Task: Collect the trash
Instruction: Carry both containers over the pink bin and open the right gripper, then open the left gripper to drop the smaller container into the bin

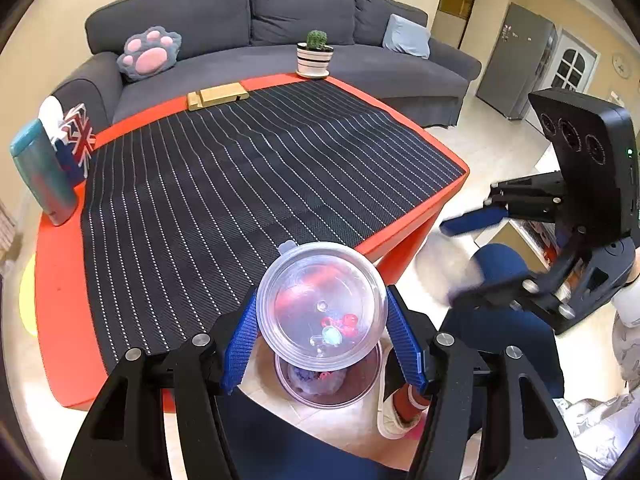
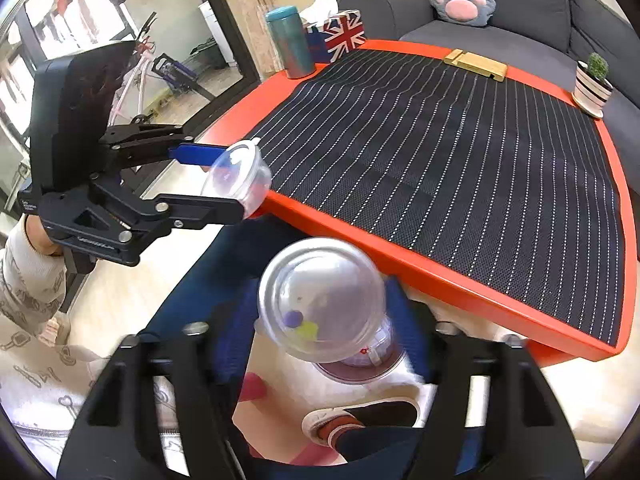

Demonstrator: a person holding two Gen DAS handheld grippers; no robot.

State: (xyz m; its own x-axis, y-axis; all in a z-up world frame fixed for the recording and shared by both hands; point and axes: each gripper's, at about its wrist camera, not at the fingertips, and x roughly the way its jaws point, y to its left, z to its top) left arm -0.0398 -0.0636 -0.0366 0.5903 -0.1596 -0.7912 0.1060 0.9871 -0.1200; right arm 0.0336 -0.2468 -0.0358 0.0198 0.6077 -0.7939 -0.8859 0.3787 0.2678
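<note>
We hold two clear plastic cups off the orange table's (image 1: 404, 236) near edge, above a bin (image 1: 362, 388) on the floor. The left gripper (image 1: 322, 344) clamps its lidded cup (image 1: 322, 304) squarely between both pads. The right gripper (image 2: 326, 332) stands spread, its domed cup (image 2: 320, 300) loose between the blurred fingers. To finish well, we judge, centre the left cup over the bin, which sits just beyond the fingertips, before releasing.

I am gripping a clear lidded cup (image 1: 322, 306) between my left gripper's (image 1: 322, 336) blue pads (image 1: 242, 342), above a round bin (image 1: 328, 384) on the floor. My right gripper (image 1: 460, 256) is hovering, blurred, beside the orange table (image 1: 60, 320).
</note>
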